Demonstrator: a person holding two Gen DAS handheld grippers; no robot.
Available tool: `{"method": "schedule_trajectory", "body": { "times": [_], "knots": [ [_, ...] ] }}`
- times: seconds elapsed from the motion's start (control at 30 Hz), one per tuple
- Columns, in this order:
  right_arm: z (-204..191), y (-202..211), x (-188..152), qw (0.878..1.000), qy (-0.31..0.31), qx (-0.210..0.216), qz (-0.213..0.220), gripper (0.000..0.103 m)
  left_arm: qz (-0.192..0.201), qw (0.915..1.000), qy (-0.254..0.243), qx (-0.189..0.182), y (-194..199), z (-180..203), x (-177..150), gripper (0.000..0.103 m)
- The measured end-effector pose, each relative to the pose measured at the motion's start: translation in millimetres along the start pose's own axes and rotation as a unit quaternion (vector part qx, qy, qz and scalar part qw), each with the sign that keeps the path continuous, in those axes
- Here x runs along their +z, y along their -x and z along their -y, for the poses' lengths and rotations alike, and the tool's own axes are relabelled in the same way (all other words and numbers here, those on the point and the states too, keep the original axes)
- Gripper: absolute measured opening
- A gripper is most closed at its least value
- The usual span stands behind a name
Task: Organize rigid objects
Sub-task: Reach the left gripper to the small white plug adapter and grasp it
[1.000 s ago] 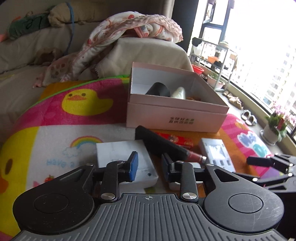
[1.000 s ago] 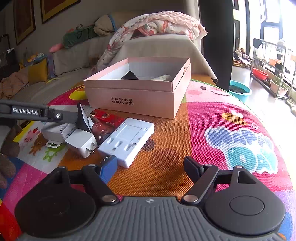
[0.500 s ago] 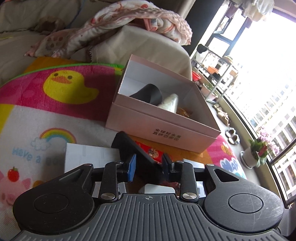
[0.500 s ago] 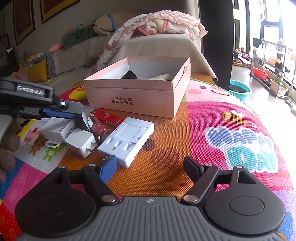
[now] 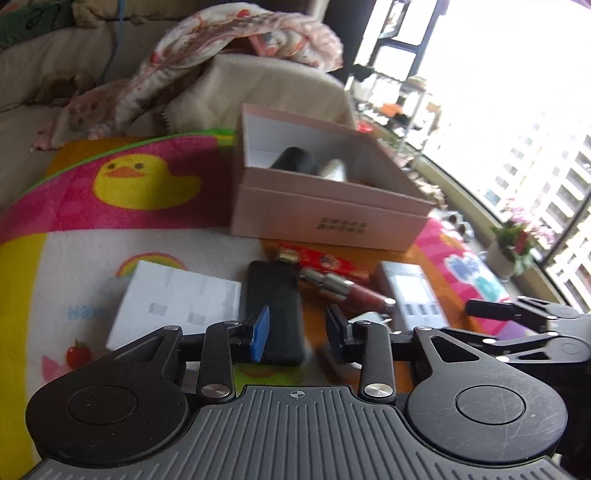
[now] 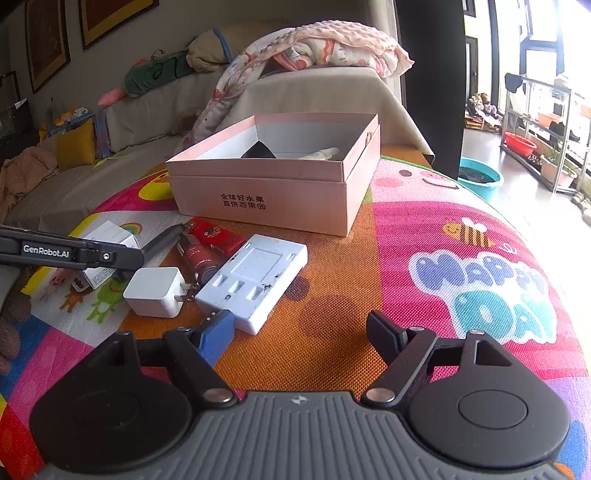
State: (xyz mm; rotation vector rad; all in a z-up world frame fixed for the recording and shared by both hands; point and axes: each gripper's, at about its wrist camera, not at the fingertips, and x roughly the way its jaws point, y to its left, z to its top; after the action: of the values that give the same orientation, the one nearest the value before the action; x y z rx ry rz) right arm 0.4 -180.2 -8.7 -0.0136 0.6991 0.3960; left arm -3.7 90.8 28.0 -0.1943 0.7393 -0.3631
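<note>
The left tool [image 5: 297, 334] stands narrowly parted, having just widened, over the black flat case [image 5: 273, 310] lying loose mid-mat [image 6: 424, 258] (pads off it). The right tool [image 6: 301, 338] gapes wide, empty, near the mat's front edge; the pink box [image 6: 273, 195] sits behind.

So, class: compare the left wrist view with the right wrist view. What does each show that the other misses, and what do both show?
Only the left wrist view: the yellow duck print on the mat, a potted plant by the window, and the whole black flat case.
Only the right wrist view: the framed pictures on the wall, the teal basin, and the white plug in full.
Both: the pink box and the white charger tray.
</note>
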Motion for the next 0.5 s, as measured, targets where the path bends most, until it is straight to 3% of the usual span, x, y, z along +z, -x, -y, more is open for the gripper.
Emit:
{"method": "schedule_trajectory", "body": {
  "times": [0.07,0.17,0.3,0.37,0.5],
  "knots": [
    [0,0,0,1.000,0.000,0.000,0.000,0.079,0.003,0.9989,-0.035,-0.031,3,12,1,0.037],
    [-1,0,0,1.000,0.001,-0.001,-0.001,0.079,-0.007,0.9956,-0.090,-0.025,-6,30,4,0.037],
    [-1,0,0,1.000,0.000,-0.001,-0.001,0.079,-0.037,0.9941,-0.091,-0.045,-22,28,3,0.038],
    [-1,0,0,1.000,-0.001,0.000,0.000,0.079,-0.047,0.9918,-0.101,-0.063,-22,30,-2,0.044],
    [1,1,0,1.000,-0.009,0.004,0.001,0.079,-0.073,0.9812,-0.167,-0.064,-19,47,-21,0.045]
  ]
}}
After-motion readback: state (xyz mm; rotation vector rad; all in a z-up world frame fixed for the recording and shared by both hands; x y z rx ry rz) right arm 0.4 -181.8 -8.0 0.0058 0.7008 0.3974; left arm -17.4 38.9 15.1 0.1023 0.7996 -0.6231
